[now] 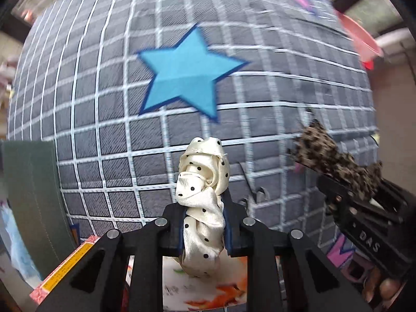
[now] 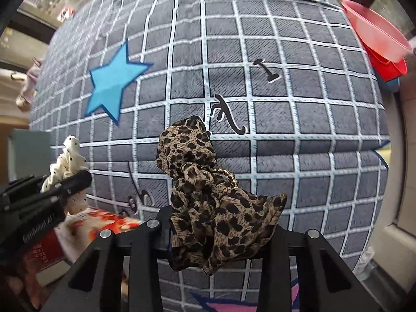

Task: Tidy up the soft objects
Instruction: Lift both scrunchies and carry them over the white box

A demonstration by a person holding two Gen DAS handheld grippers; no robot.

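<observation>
Scrunchies fill both grippers. In the left wrist view the left gripper [image 1: 202, 223] is pinching a cream scrunchie with black dots [image 1: 201, 200] at the lower centre of the frame; the cloth stands up between the fingers, its long axis running along them and away from the camera, with a loop hanging below the pinch. In the right wrist view the right gripper [image 2: 221, 234] is pressed on a leopard-print scrunchie [image 2: 208, 202], also at lower centre, bunched wide across the fingers with a flap spilling toward the right of the frame.

Both bundles look lifted clear of the grey checked blanket [image 2: 299, 130] with its blue star [image 2: 111, 88]; the blanket fills the background of both views.

The relation that matters is side by side: in the right wrist view the cream scrunchie shows at the left edge, and in the left wrist view the leopard one shows at the right edge, so the two hands are near each other and pointing much the same way.

A pink bowl [image 2: 377, 33] stacked on a red one sits at the upper right of the right wrist view. If that is where the soft things go, which is only a guess, the right hand is the nearer of the two.
</observation>
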